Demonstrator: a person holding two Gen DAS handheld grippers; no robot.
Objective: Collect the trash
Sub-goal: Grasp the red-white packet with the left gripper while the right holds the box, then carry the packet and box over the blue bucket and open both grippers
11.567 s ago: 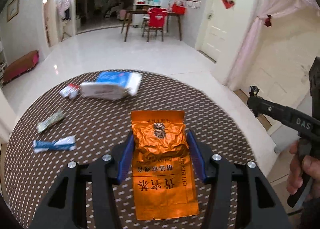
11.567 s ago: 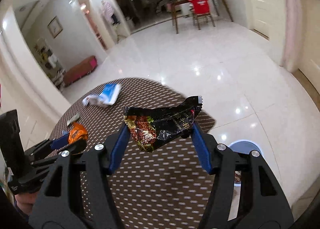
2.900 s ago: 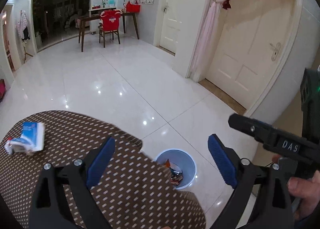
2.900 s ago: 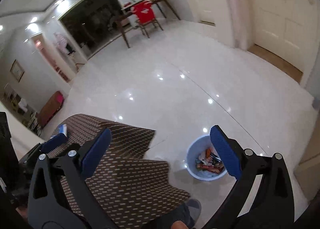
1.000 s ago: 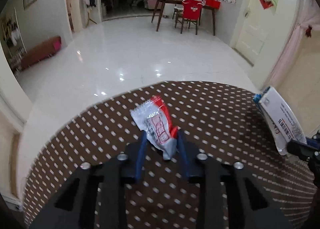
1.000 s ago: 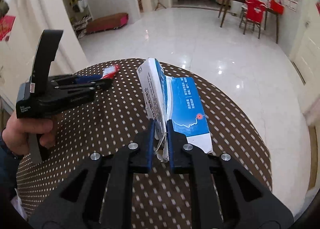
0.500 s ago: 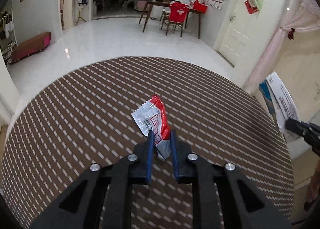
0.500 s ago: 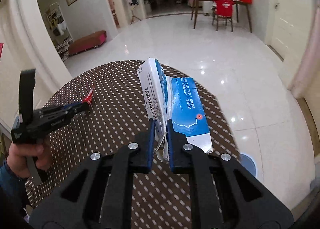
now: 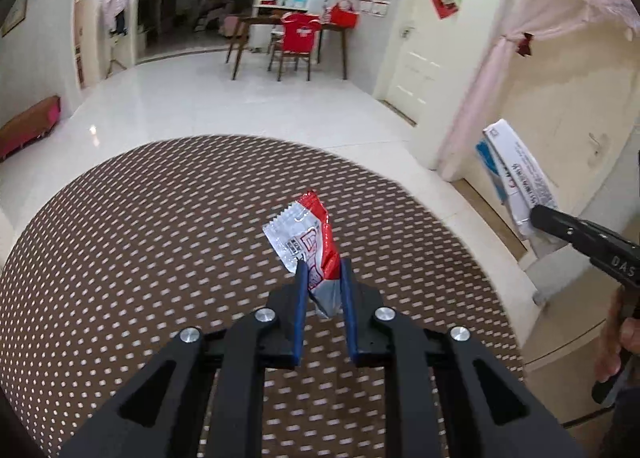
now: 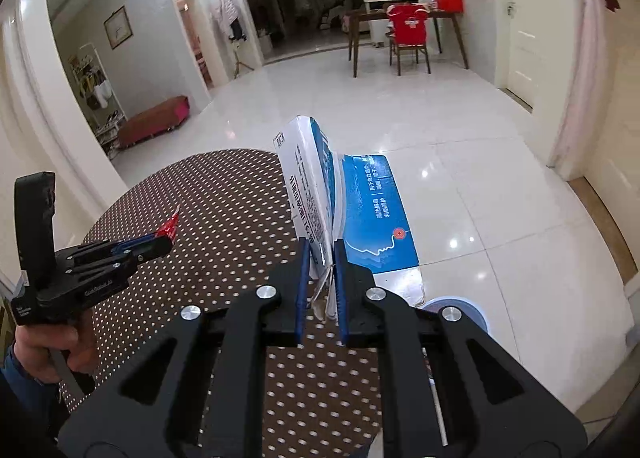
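Observation:
My left gripper point(image 9: 322, 270) is shut on a red and silver snack wrapper point(image 9: 304, 234) and holds it above the round table point(image 9: 140, 242) with the brown dotted cloth. My right gripper point(image 10: 321, 254) is shut on a flattened blue and white box point(image 10: 340, 201), held upright over the table's right edge. The box also shows at the right of the left wrist view point(image 9: 516, 181), and the left gripper with the wrapper shows at the left of the right wrist view point(image 10: 160, 238). A pale blue trash bin point(image 10: 460, 308) stands on the floor, mostly hidden behind my right gripper.
White tiled floor point(image 10: 460, 145) spreads beyond the table. A dining table with a red-covered chair point(image 9: 298, 45) stands far back. A low red bench point(image 10: 154, 119) is by the left wall. Doors and a pink curtain point(image 9: 492, 97) are at the right.
Both grippers have swung right with their trash held. The table has slid left in the right wrist view and the bin's rim has come closer below the box.

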